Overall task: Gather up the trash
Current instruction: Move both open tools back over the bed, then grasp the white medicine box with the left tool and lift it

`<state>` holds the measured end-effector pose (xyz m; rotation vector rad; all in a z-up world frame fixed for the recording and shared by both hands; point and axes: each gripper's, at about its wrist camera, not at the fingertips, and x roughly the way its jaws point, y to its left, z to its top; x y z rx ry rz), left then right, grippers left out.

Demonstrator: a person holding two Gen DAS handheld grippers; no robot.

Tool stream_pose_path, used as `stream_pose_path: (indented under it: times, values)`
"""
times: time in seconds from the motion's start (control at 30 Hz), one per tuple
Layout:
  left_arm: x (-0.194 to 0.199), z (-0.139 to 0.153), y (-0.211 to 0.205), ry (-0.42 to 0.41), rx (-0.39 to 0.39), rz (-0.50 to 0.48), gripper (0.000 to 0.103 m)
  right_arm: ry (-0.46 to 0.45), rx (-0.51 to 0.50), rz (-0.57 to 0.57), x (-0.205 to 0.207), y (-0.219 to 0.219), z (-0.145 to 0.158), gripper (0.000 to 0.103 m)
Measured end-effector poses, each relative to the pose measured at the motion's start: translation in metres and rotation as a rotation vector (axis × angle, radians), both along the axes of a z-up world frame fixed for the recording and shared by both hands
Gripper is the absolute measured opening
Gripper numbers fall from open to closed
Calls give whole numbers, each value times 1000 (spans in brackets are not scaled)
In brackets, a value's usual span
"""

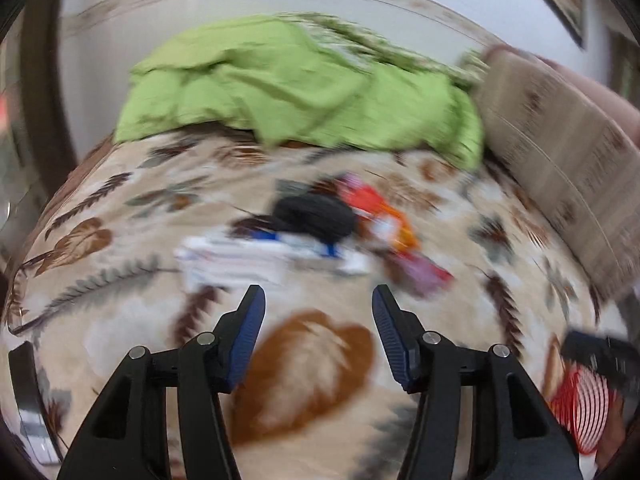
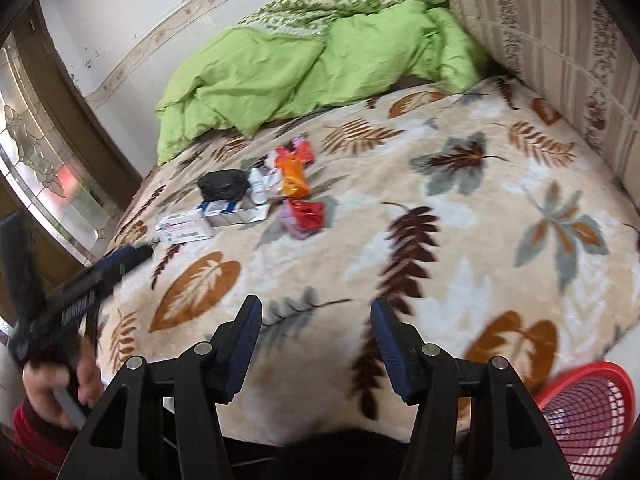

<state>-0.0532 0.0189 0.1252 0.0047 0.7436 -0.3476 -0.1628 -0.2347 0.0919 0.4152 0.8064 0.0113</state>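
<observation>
A pile of trash lies on the leaf-patterned bed cover [image 2: 440, 216]: a black crumpled bag [image 2: 223, 185], white and blue cartons [image 2: 188, 229], an orange wrapper [image 2: 293, 178] and a red wrapper [image 2: 306, 211]. In the blurred left wrist view the black bag [image 1: 316, 212], cartons [image 1: 236, 258] and the orange wrapper [image 1: 380, 212] lie just ahead of my open, empty left gripper [image 1: 318, 316]. My right gripper [image 2: 316, 320] is open and empty over the cover's near part, well short of the pile. The left gripper [image 2: 120, 260] also shows at the right wrist view's left side.
A red mesh basket [image 2: 588, 408] stands by the bed's near right corner; it also shows in the left wrist view [image 1: 584, 408]. A green duvet [image 2: 304, 64] is bunched at the far end. A patterned headboard [image 2: 560, 40] runs along the right. A glass door [image 2: 44, 160] is at left.
</observation>
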Motion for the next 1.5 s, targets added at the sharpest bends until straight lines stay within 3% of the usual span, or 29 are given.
stream_pose_path:
  times: [0.1, 0.3, 0.43, 0.63, 0.73, 0.87, 1.0, 1.1, 1.2, 1.3, 1.5]
  values:
    - [48, -5, 35, 40, -57, 66, 58, 15, -6, 15, 8, 8, -4, 60]
    - [131, -39, 64, 145, -136, 127, 59, 47, -13, 12, 17, 10, -10, 60]
    - [164, -68, 69, 248, -196, 97, 59, 63, -14, -2, 20, 5, -14, 60]
    - [124, -78, 56, 302, -238, -82, 59, 73, -14, -21, 23, -4, -19, 60]
    - [76, -78, 30, 314, -178, -233, 59, 81, -4, -26, 27, -8, -23, 60]
    - [32, -70, 8, 251, -101, -353, 60, 85, 1, -19, 33, -8, -27, 60]
    - [31, -59, -1, 142, 18, -311, 71, 77, -2, -8, 34, -5, -26, 60]
    - [55, -57, -2, 144, 0, -284, 75, 72, -2, -6, 32, -4, -24, 60]
    - [86, -66, -7, 183, 7, -274, 76, 75, 3, -17, 31, -7, -26, 60]
    - [109, -85, -7, 296, 1, -268, 76, 82, 19, -26, 31, -10, -28, 60]
    - [76, -84, -13, 314, -6, -363, 76, 78, 9, -33, 32, -17, -28, 60]
